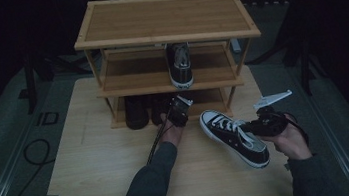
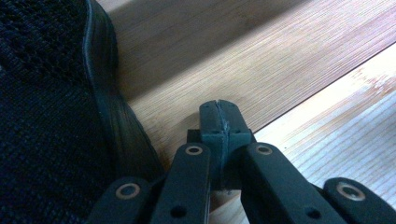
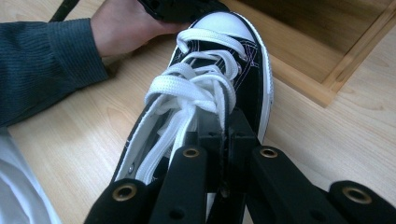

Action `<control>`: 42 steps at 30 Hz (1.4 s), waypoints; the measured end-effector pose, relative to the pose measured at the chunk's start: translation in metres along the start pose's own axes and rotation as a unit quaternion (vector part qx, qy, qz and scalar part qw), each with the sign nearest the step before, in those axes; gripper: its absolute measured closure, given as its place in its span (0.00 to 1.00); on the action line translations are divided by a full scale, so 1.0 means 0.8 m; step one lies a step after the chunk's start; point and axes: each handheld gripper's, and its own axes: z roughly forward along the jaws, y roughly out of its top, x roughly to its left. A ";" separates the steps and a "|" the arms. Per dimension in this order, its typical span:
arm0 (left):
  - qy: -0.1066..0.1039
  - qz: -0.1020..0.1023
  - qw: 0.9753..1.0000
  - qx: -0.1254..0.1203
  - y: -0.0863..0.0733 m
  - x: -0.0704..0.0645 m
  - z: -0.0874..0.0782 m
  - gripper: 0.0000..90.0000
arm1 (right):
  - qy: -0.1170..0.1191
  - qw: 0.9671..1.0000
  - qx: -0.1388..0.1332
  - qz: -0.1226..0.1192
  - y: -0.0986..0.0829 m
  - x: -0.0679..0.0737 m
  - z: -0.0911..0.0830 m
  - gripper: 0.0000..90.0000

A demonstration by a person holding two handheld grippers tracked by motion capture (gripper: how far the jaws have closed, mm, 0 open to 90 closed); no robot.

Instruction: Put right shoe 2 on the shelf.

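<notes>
Sneakers were what I was handling at the counter (image 1: 98,188), a pale wood top with a three-tier wooden shoe rack (image 1: 163,21) standing at its far side. My right hand-held gripper (image 1: 251,128) was clenched on the black-and-white sneaker (image 1: 233,138), its jaws pinched together over the canvas edge by the white laces, near the shoe's opening. That sneaker lay on the counter in front of the rack, to the right of centre, its white rubber toe cap pointing toward the rack and its heel toward my right hand (image 1: 291,141). In my right gripper view the laces (image 3: 196,88) crossed up the tongue and the toe cap nearly met the rack's lowest board (image 3: 299,65).

My left hand-held gripper (image 1: 179,108) was clenched on nothing, the two dark pads pressed flat against each other. It sat at the front edge of the rack's bottom tier, just beside a dark shoe (image 1: 136,111) standing there. In my left gripper view that shoe's black mesh side and rubber sole rim (image 2: 100,93) ran up close along the left of my jaws, apart from them.

A second black-and-white sneaker (image 1: 179,66) rested on the middle shelf, toe toward me. I could read no brand mark on any shoe; the only writing I could make out was "ID" (image 1: 47,118) on the floor left of the counter.
</notes>
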 end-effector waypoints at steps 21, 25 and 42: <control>0.000 0.000 1.000 0.000 0.000 0.000 0.000 1.00 | 0.016 0.999 -0.009 -0.033 0.023 0.011 -0.021 0.98; 0.000 0.000 1.000 0.000 0.000 0.000 0.000 1.00 | 0.018 0.999 -0.011 -0.036 0.027 0.012 -0.025 0.98; 0.000 0.000 1.000 0.000 0.000 0.000 0.000 1.00 | 0.010 0.999 -0.023 -0.040 0.040 0.007 -0.042 0.98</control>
